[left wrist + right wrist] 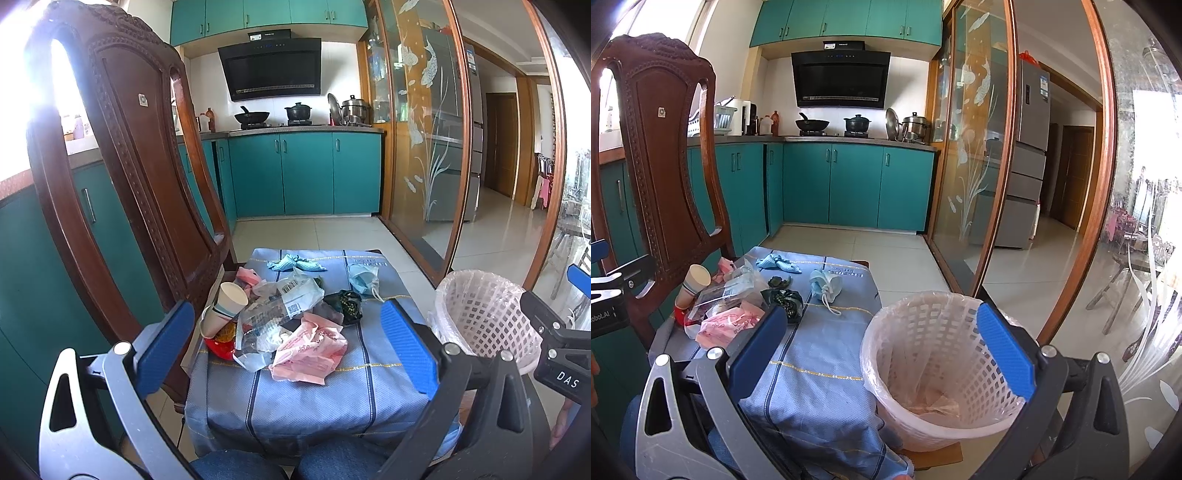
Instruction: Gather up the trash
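Both my claws gape wide, empty. My left claw [288, 332] faces the trash pile [280, 314] on the bench [314, 398]. My right claw [882, 343] hangs above the basket [934, 369].

Red wrapper [220, 345] mostly buried under pile; bin [934, 369] bottom contents unclear.
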Tool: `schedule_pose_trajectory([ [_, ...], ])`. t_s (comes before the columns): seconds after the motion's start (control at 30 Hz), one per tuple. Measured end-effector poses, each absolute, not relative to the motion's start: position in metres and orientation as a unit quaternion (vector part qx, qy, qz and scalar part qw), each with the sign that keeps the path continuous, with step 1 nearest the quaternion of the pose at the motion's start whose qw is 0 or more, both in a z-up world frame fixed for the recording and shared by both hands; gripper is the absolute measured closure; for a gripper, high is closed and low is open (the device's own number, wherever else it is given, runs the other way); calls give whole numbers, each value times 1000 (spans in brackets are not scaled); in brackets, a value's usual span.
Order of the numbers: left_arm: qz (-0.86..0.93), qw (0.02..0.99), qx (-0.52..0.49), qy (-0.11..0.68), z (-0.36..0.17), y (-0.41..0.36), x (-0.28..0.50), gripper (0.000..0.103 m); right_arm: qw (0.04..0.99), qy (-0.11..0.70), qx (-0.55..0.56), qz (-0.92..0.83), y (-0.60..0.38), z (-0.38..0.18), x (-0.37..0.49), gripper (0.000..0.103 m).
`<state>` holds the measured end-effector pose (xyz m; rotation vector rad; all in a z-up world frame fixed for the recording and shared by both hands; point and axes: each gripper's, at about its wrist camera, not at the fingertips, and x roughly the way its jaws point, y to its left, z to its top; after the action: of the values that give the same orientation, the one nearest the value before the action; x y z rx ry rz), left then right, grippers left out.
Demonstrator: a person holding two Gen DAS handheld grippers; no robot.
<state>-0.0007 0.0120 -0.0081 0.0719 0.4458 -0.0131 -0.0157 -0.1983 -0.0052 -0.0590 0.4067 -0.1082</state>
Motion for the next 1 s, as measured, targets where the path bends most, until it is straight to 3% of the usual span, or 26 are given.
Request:
schedule_pose_trajectory([
  [1.0,-3,968,33,248,-26,13,12,3,974,211,-22,-82,-208,-12,-10,3],
])
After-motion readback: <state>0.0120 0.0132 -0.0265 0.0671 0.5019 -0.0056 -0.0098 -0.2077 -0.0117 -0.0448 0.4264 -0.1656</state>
